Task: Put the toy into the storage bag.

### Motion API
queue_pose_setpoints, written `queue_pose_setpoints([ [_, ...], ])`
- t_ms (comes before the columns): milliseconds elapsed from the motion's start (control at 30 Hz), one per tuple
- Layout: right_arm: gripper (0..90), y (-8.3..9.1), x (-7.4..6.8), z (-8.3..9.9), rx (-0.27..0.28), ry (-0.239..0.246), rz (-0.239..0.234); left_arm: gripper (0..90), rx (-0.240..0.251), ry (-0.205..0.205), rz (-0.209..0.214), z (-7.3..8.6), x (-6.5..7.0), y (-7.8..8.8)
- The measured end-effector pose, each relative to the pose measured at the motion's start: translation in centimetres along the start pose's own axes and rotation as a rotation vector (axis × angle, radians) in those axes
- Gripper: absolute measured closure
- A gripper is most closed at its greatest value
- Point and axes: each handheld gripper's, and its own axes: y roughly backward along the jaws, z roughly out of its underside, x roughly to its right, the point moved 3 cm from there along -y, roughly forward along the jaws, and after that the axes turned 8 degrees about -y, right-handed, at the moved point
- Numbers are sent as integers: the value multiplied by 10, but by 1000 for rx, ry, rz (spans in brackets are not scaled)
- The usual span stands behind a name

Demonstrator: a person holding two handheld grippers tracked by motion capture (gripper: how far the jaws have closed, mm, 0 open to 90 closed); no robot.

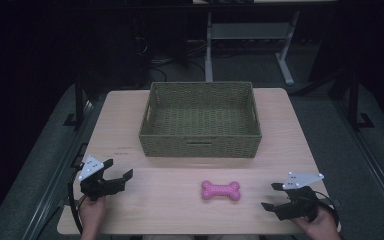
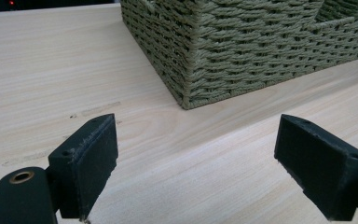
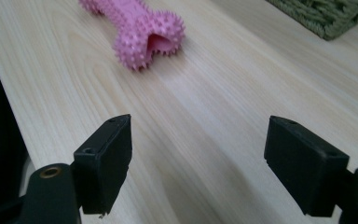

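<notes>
A pink spiky bone-shaped toy (image 1: pixel 221 190) lies flat on the light wooden table (image 1: pixel 180 200), in front of a green woven basket (image 1: pixel 200 120). My right gripper (image 1: pixel 272 195) rests near the table's front right corner, a short way right of the toy, jaws wide open with nothing between them. In the right gripper view the toy (image 3: pixel 137 28) lies ahead, beyond the jaws. My left gripper (image 1: pixel 118 169) sits at the front left, open and empty. Its view looks at the basket's near corner (image 2: pixel 189 88).
The basket (image 2: pixel 261 42) stands at the middle back of the table and looks empty. Bare tabletop lies between the two grippers around the toy. A dark floor and table legs (image 1: pixel 285 55) lie beyond the far edge.
</notes>
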Motion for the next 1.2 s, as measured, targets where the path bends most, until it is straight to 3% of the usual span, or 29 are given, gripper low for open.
queue_pose_setpoints([
  [233,220,-5,-4,-7,-32,23,-23,128,4,0,-1,0,0,0],
  [500,208,-12,-13,-28,-80,70,-67,128,13,5,-5,0,-1,3],
  [1200,223,-38,-41,-83,-198,249,-160,128,22,8,-6,-1,-2,5],
])
